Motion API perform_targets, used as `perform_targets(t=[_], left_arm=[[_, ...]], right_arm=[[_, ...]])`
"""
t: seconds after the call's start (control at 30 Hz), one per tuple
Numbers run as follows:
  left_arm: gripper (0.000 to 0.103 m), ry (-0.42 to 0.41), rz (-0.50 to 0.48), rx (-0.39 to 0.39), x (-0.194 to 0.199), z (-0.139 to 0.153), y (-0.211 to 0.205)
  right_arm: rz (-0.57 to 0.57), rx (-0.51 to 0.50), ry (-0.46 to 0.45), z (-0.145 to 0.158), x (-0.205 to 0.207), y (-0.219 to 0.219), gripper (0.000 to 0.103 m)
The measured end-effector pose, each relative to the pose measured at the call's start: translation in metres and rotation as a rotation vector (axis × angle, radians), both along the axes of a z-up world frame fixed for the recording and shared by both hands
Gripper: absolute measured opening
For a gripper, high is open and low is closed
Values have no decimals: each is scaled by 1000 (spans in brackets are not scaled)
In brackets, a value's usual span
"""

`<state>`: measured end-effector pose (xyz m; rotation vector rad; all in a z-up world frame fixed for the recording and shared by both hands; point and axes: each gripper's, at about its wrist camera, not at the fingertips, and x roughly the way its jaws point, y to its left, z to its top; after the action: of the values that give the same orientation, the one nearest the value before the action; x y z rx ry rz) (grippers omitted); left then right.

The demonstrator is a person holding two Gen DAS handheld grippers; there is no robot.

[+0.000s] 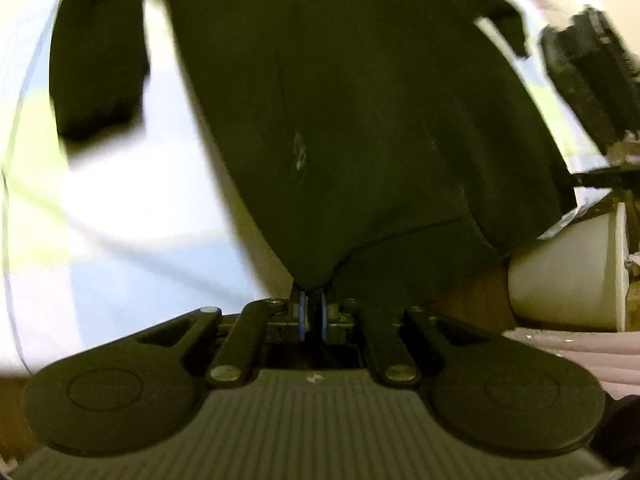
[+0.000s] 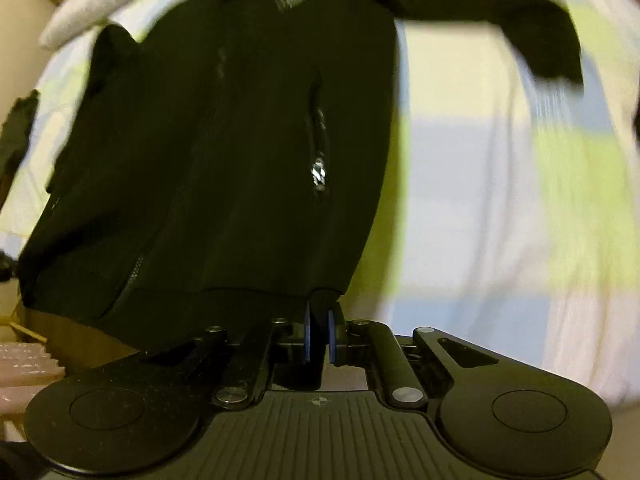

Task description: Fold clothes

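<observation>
- A black jacket (image 1: 360, 120) lies spread across a bedsheet (image 1: 120, 240) checked in white, pale blue and yellow-green; every place below is given from the jacket.
- The left gripper (image 1: 313, 312) sits at the jacket's near hem corner, its blue pads pressed together with the dark cloth pinched between them.
- The right gripper (image 2: 320, 328) sits at the hem's other corner, jaws likewise clamped on the fabric.
- One sleeve (image 2: 532, 36) stretches away from the body, onto the sheet.
- Beside the hem stands a pale tub (image 1: 572, 268), possibly a bin; blur hides detail.
- Beyond the collar lies a white pillow (image 2: 120, 0).
</observation>
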<state>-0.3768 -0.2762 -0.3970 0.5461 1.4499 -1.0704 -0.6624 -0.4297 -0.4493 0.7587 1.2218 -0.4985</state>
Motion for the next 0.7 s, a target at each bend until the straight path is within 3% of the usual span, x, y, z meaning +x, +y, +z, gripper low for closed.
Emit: perform_targets(t=[0.1,0.13,0.17,0.23,0.33,0.4,0.43,0.6,0.7], left_arm=[[6,-47,24,36,8,4,7],[6,-63,42,34,15,10,10],[9,-83,65,31,24,16,14],[14,-131,115,24,47,30,18],[22,-212,169,6,87,45,20],[39,-258,203,-9,114,50,18],[43,-270,218,-16,128,49,15],[59,-234,258,-28,199,10,-8],[54,-132,291,-35,240,-24,-21]], right_arm=[[-28,-37,67,-18,0,8,7],[-29,-65,81,-16,1,9,14],[-30,-94,90,-13,3,9,38],[-21,-154,85,-3,10,7,66],[24,-197,44,14,36,2,66],[62,-234,23,23,59,1,66],[82,-250,10,26,71,1,66],[116,-247,-78,34,147,14,66],[118,-216,-81,22,199,27,66]])
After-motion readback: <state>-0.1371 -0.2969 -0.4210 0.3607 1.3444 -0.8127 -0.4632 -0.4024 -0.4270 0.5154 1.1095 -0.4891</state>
